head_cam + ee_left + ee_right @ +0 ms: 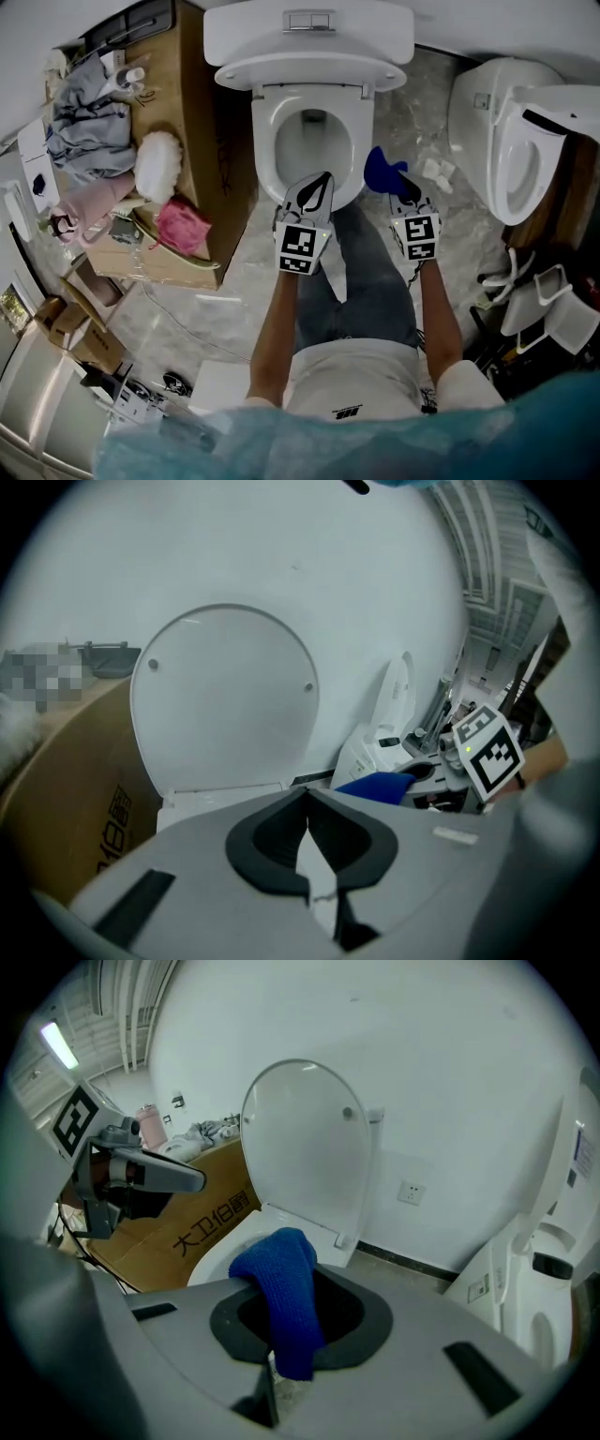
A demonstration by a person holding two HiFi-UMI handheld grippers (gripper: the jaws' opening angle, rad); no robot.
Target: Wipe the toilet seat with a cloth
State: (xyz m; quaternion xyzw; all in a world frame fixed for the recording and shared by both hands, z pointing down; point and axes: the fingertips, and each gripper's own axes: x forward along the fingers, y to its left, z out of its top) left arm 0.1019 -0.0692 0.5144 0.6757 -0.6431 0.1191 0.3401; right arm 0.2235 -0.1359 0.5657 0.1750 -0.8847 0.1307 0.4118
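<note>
The white toilet stands at the top centre with its lid [309,70] raised and its seat [272,159] down around the bowl. My left gripper [322,183] hangs over the front of the seat, jaws shut with nothing between them [307,803]. My right gripper [398,192] is beside the seat's right front edge, shut on a blue cloth [381,169]. In the right gripper view the cloth [281,1288] droops over the jaws, hiding the tips, with the seat [230,1241] and lid [309,1147] just beyond.
A cardboard box [192,122] piled with clothes, a white fluffy thing and a pink item [183,225] stands close on the toilet's left. A second toilet [520,141] is at the right, with clutter below it. The person's jeans-clad legs [366,277] stand before the bowl.
</note>
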